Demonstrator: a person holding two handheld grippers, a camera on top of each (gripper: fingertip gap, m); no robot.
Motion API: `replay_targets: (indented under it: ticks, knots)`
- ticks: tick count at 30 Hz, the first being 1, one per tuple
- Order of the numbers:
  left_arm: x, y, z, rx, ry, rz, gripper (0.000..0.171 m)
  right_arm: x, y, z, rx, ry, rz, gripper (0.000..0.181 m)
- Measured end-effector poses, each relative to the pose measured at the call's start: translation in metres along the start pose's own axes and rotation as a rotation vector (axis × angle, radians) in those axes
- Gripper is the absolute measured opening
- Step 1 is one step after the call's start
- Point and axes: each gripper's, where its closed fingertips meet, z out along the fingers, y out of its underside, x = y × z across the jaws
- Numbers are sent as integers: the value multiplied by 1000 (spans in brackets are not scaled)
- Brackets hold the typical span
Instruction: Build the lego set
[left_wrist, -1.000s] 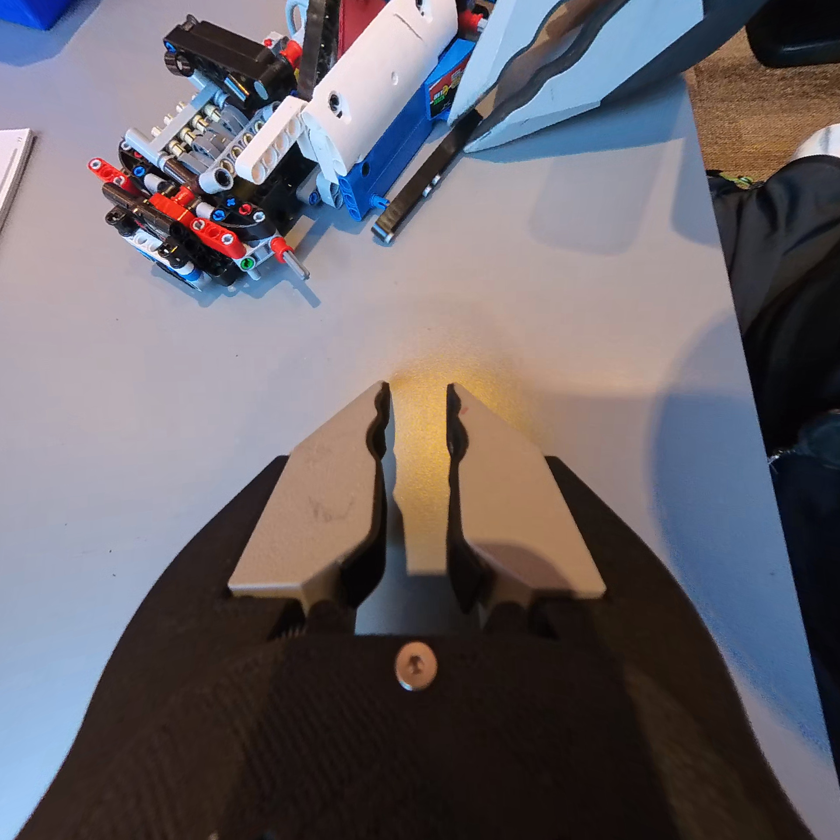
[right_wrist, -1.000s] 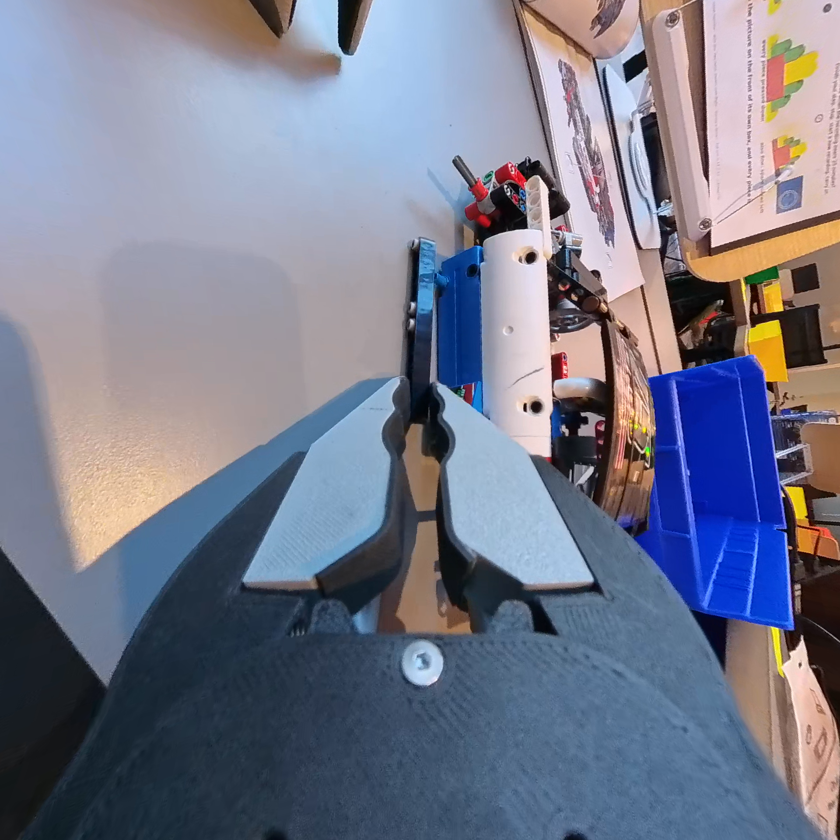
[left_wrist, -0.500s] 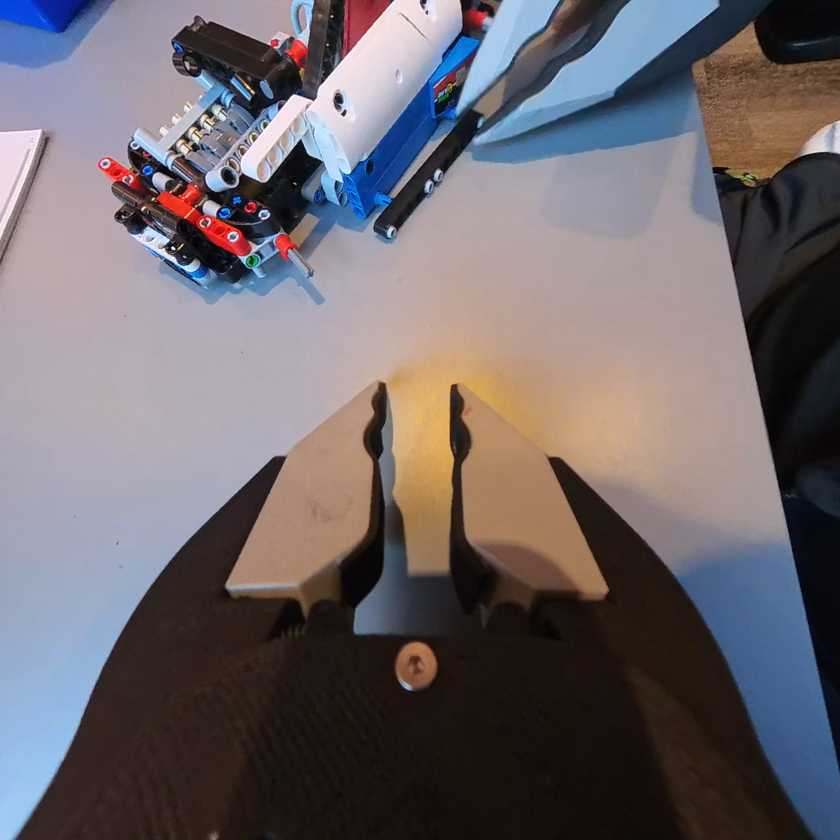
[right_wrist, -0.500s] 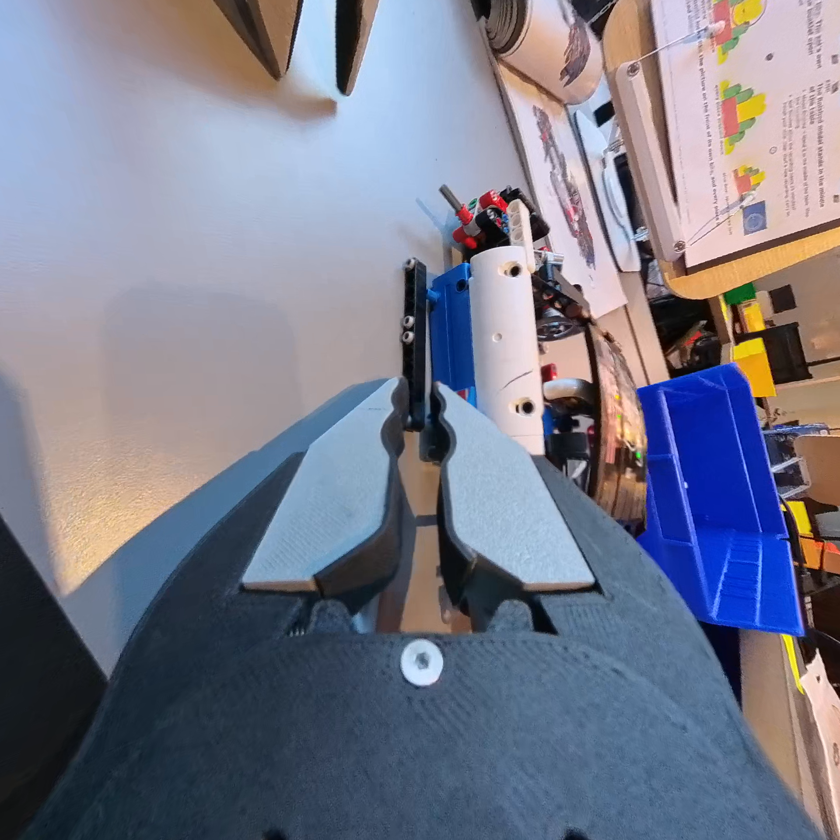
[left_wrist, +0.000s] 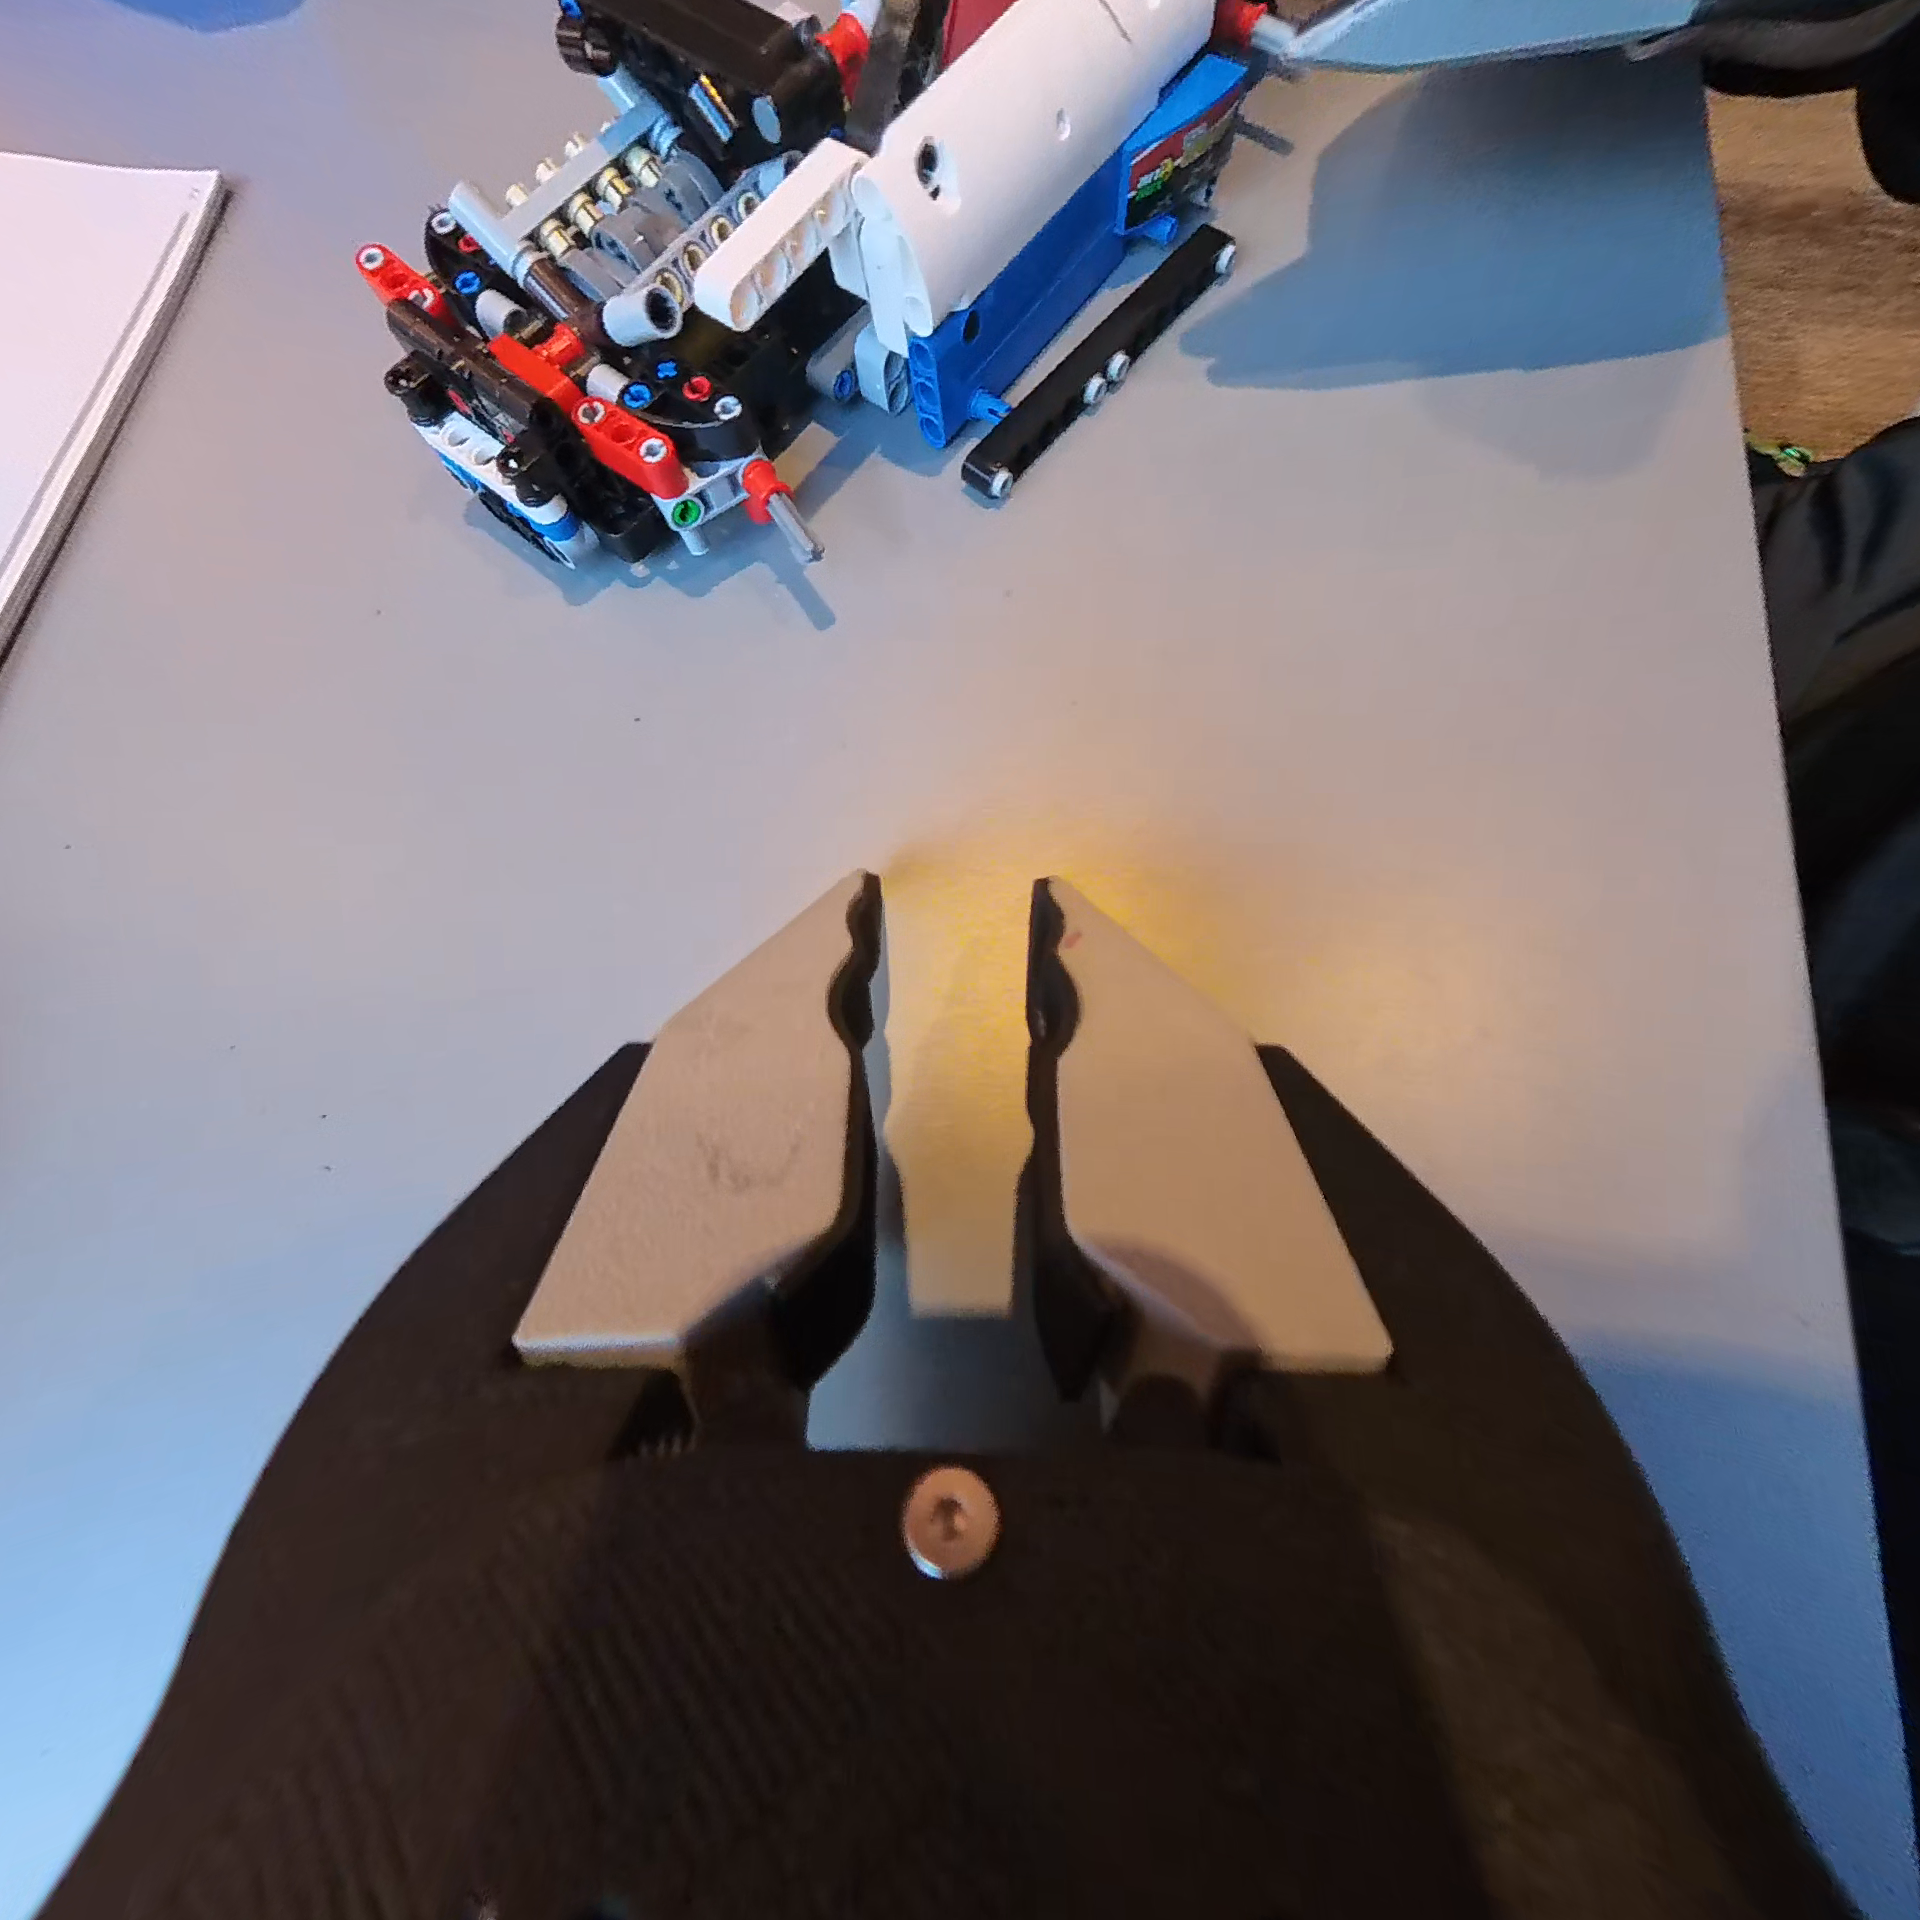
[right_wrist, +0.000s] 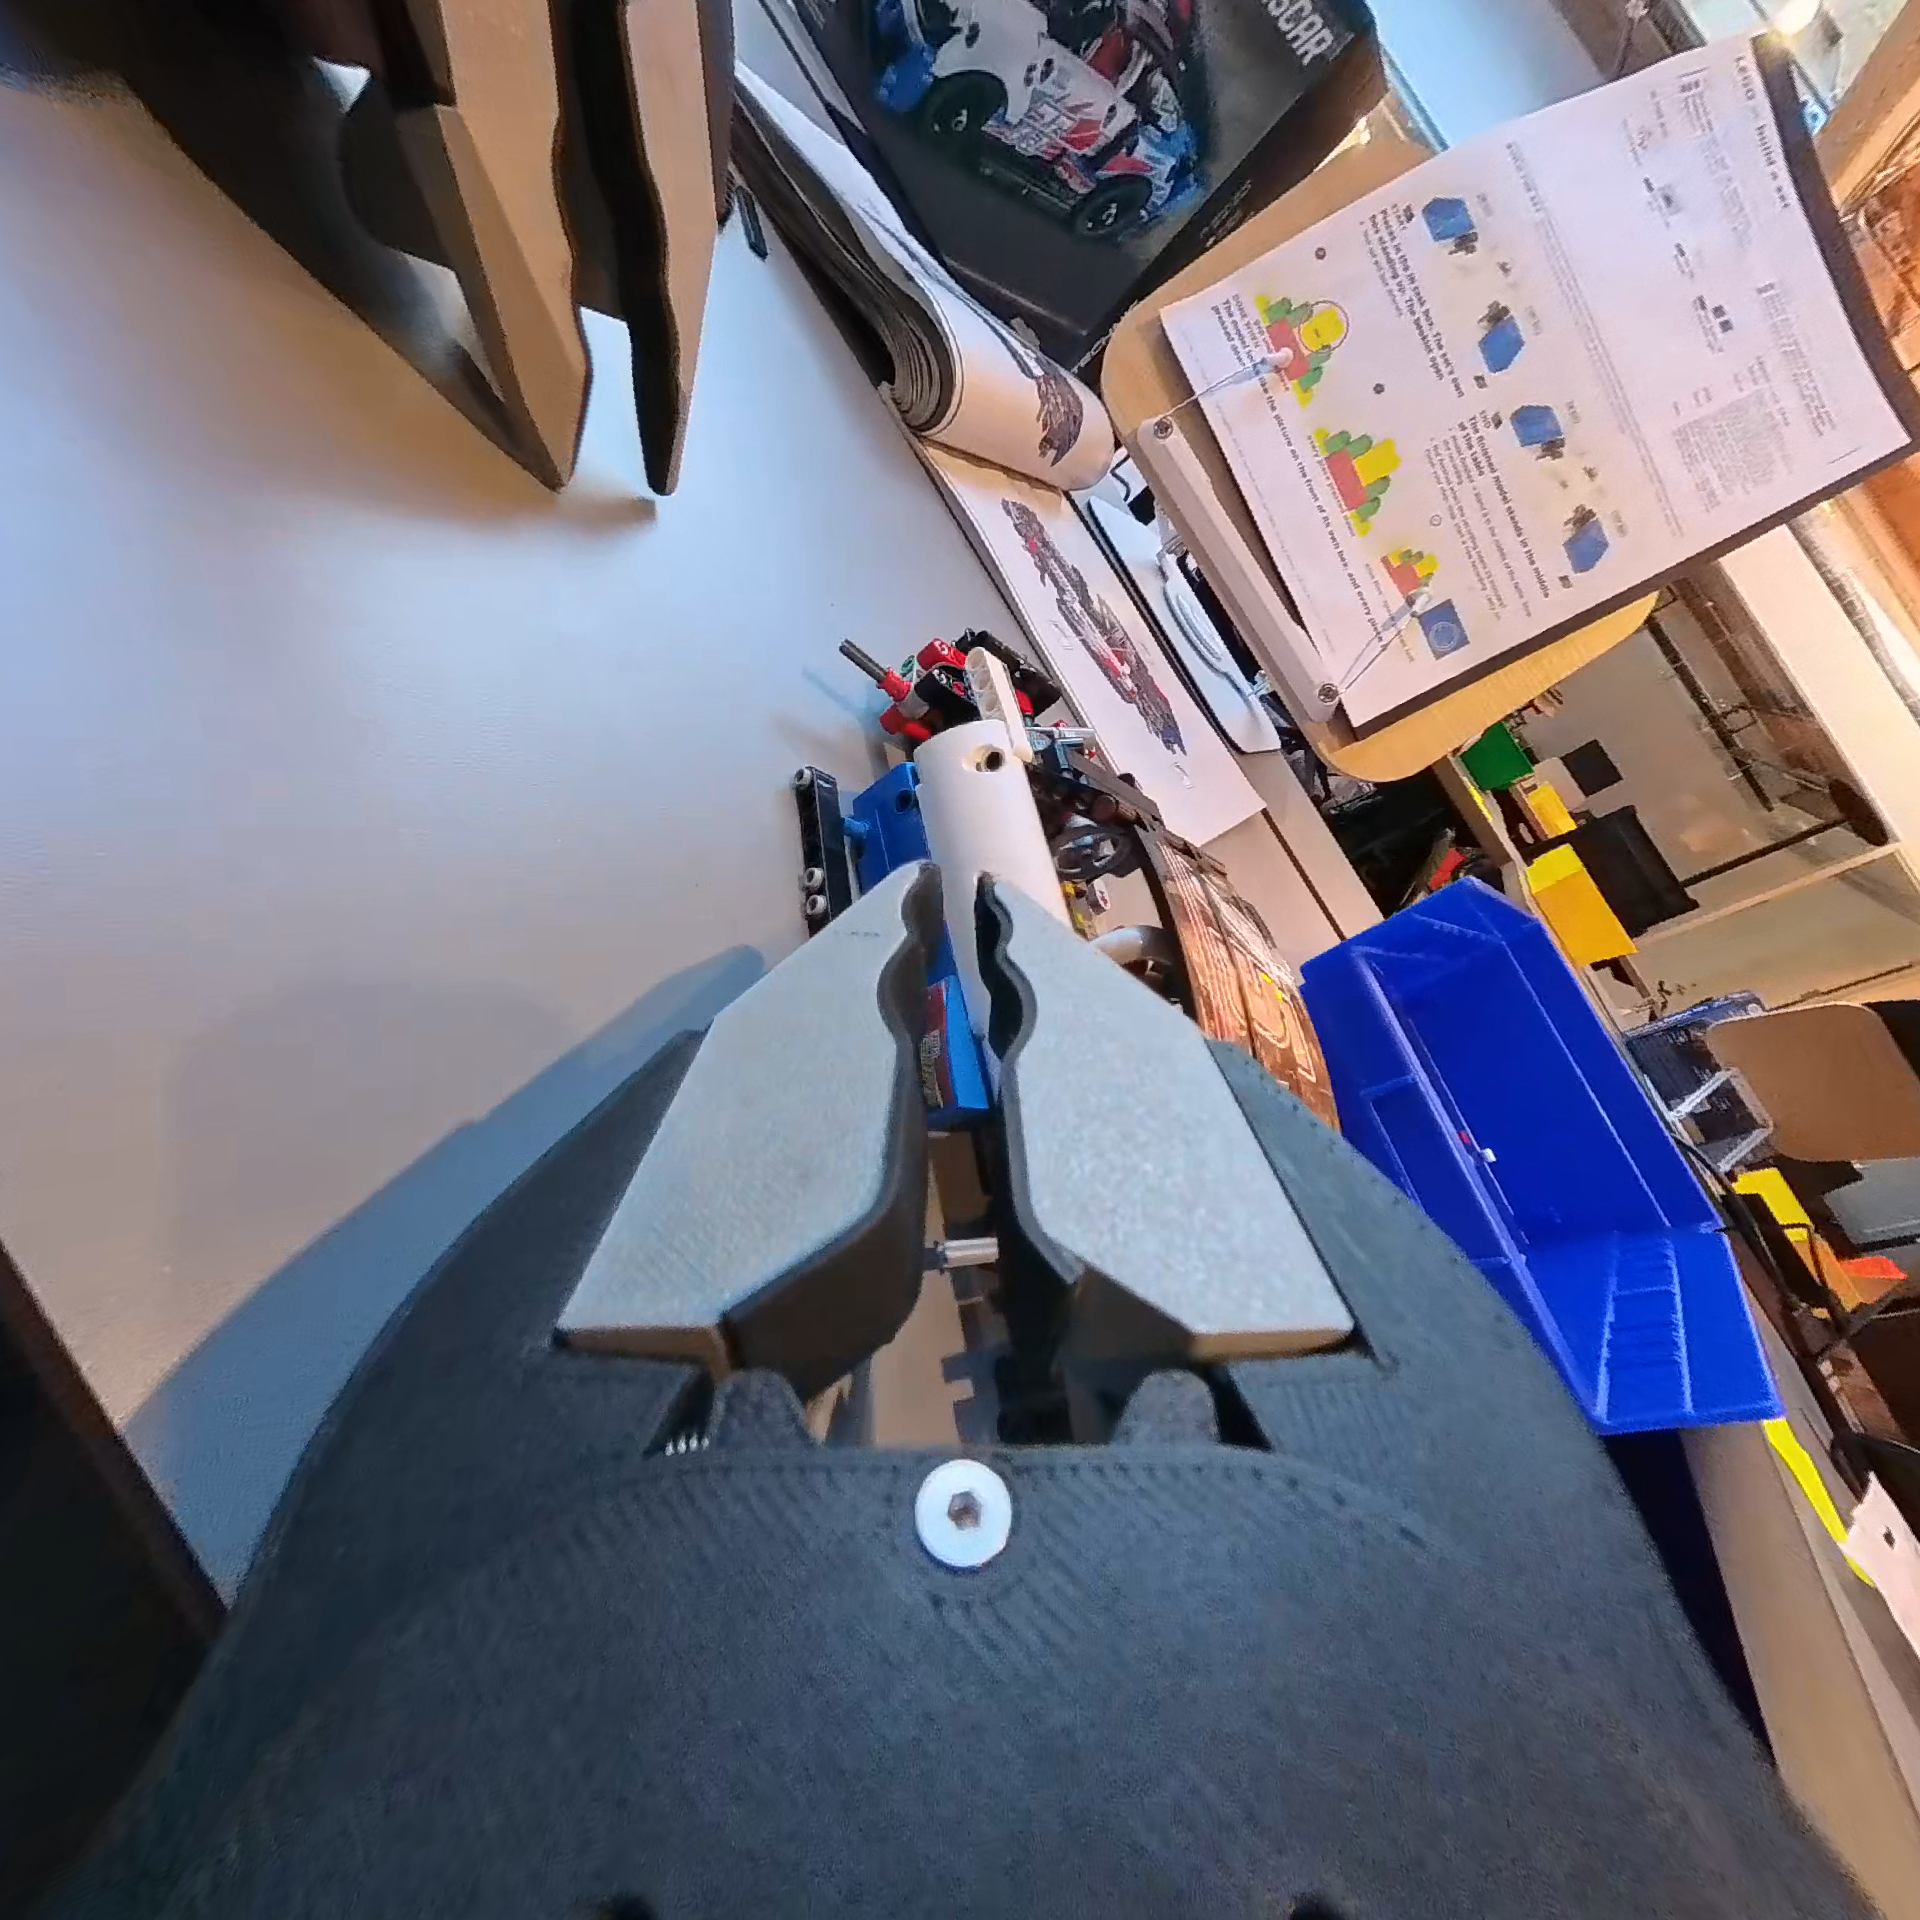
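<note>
The part-built lego car (left_wrist: 790, 260) stands on the grey table (left_wrist: 1143, 665), with a white body panel, blue side and red and black front. A black beam (left_wrist: 1101, 364) lies along its blue side; I cannot tell if they are joined. My left gripper (left_wrist: 956, 883) is open and empty, low over the table well short of the model. My right gripper (right_wrist: 958, 883) is shut and empty, just behind the car (right_wrist: 977, 821) and the beam (right_wrist: 821, 842). It shows at the top right of the left wrist view (left_wrist: 1455, 31). The left gripper shows in the right wrist view (right_wrist: 613, 483).
A blue bin (right_wrist: 1507, 1143) stands right of the car. An open instruction booklet (right_wrist: 1101, 644), the set's box (right_wrist: 1039, 156) and a printed sheet on a stand (right_wrist: 1507, 364) lie beyond. White paper (left_wrist: 83, 364) lies far left. The table edge (left_wrist: 1766, 727) and a person's dark clothing (left_wrist: 1860, 675) are right. Spacing between my two grippers at the tips: around 15 centimeters.
My right gripper has let go of the black beam and drawn back and up from it. The beam now rests beside the car's blue side. The left gripper stays open.
</note>
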Motion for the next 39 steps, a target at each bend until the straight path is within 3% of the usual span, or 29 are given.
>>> replay_targets:
  ticks: [9, 20, 39]
  knots:
    - [-2, 0, 0, -1, -2, -13, 26, 17, -3, -5, 45, 56, 83, 2]
    - [-3, 1, 0, -2, 0, -29, 26, 53, -7, -24, 192, 108, 366, 1]
    - [-5, 1, 0, -3, 4, -47, 25, 53, -5, -23, 182, 111, 359, 1]
